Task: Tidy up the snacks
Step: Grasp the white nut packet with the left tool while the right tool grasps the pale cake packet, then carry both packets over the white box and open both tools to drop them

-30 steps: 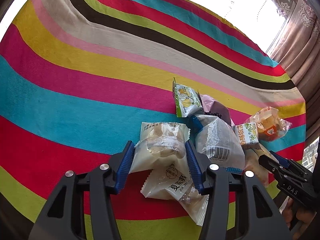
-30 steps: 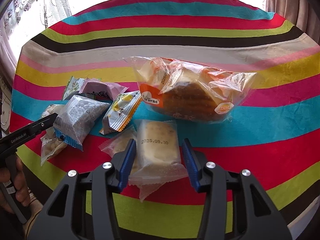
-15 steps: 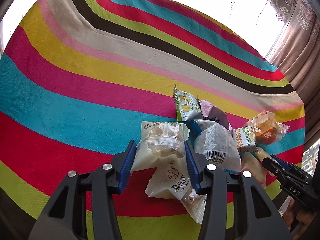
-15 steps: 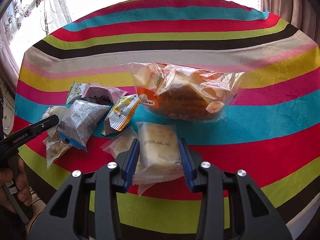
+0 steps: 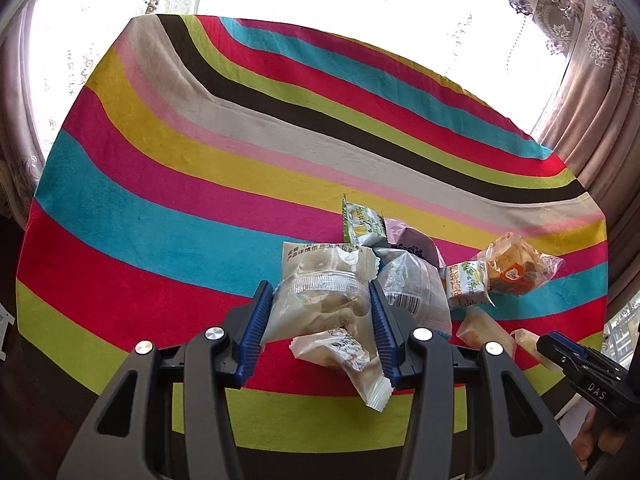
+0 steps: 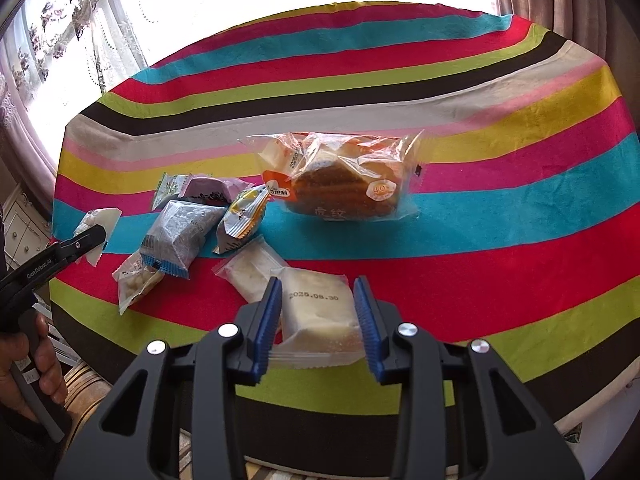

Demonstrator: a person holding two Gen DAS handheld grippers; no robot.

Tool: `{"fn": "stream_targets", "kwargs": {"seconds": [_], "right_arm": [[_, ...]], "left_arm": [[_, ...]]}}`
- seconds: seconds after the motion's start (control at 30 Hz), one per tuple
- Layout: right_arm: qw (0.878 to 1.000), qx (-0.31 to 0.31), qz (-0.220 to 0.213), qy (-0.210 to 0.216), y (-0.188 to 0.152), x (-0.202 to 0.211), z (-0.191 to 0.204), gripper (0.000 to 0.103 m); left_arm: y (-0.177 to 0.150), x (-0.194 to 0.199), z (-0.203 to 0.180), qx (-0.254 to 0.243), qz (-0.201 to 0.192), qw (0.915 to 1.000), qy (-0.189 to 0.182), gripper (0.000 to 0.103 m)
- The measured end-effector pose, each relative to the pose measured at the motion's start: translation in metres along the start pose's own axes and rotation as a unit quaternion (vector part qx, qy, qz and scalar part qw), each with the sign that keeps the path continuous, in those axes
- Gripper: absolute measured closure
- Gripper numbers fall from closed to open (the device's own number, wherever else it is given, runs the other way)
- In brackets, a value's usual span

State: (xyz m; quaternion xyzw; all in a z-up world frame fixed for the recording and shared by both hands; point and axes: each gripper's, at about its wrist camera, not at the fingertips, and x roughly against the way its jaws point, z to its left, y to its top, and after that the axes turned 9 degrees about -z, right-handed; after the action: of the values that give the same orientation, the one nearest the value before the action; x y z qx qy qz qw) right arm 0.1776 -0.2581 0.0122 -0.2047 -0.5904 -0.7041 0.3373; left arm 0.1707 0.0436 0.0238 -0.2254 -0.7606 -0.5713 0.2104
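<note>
My left gripper (image 5: 319, 314) is shut on a clear-and-white snack packet (image 5: 316, 268) and holds it above the striped cloth (image 5: 180, 184). A similar packet (image 5: 352, 360) lies on the cloth just below it. In the right wrist view my right gripper (image 6: 318, 294) has its jaws closing. Its blue pads press on a pale cake packet (image 6: 320, 322) with a date stamp, raised off the cloth. A second clear packet (image 6: 250, 270) lies just left of it. The right gripper's tip (image 5: 560, 350) shows at the left wrist view's lower right.
Several more snacks lie in a loose heap: a grey-and-blue packet (image 6: 180, 232), a yellow one (image 6: 242, 216), a purple one (image 6: 208, 192), a green one (image 5: 360, 224). A large bread bag (image 6: 340, 184) sits behind. Curtains and bright windows ring the round table.
Both grippers have risen and drawn back, each carrying its packet off the cloth. The right jaws have narrowed on the cake packet. More of the table's far edge shows now.
</note>
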Motion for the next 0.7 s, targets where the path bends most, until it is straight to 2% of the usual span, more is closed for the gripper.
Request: {"fn": "stream_targets", "kwargs": {"seconds": [0.23,0.27,0.43,0.47,0.53,0.57,0.7], "right_arm": [[0.997,-0.011,0.076,0.016,-0.024,0.007,-0.016,0.066],[0.996,-0.011,0.086,0.015,-0.028,0.007,-0.018,0.074],[0.995,0.015,0.098,0.012,-0.035,0.013,-0.014,0.074],[0.995,0.018,0.098,0.009,-0.036,0.013,-0.013,0.072],[0.994,0.024,0.104,-0.001,-0.038,0.011,-0.011,0.056],[0.994,0.025,0.106,-0.004,-0.039,0.010,-0.012,0.043],[0.993,0.017,0.120,0.000,-0.042,0.004,-0.017,0.042]], "left_arm": [[-0.016,0.020,-0.037,-0.025,0.014,0.9991,-0.030,0.057],[-0.018,0.022,-0.042,-0.029,0.016,0.9988,-0.035,0.057],[-0.028,0.028,-0.068,-0.046,0.027,0.9969,-0.057,0.057],[-0.030,0.029,-0.072,-0.050,0.028,0.9965,-0.060,0.057],[-0.033,0.031,-0.079,-0.056,0.030,0.9958,-0.066,0.057],[-0.035,0.031,-0.081,-0.058,0.031,0.9956,-0.067,0.057],[-0.039,0.033,-0.087,-0.062,0.035,0.9949,-0.071,0.057]]}}
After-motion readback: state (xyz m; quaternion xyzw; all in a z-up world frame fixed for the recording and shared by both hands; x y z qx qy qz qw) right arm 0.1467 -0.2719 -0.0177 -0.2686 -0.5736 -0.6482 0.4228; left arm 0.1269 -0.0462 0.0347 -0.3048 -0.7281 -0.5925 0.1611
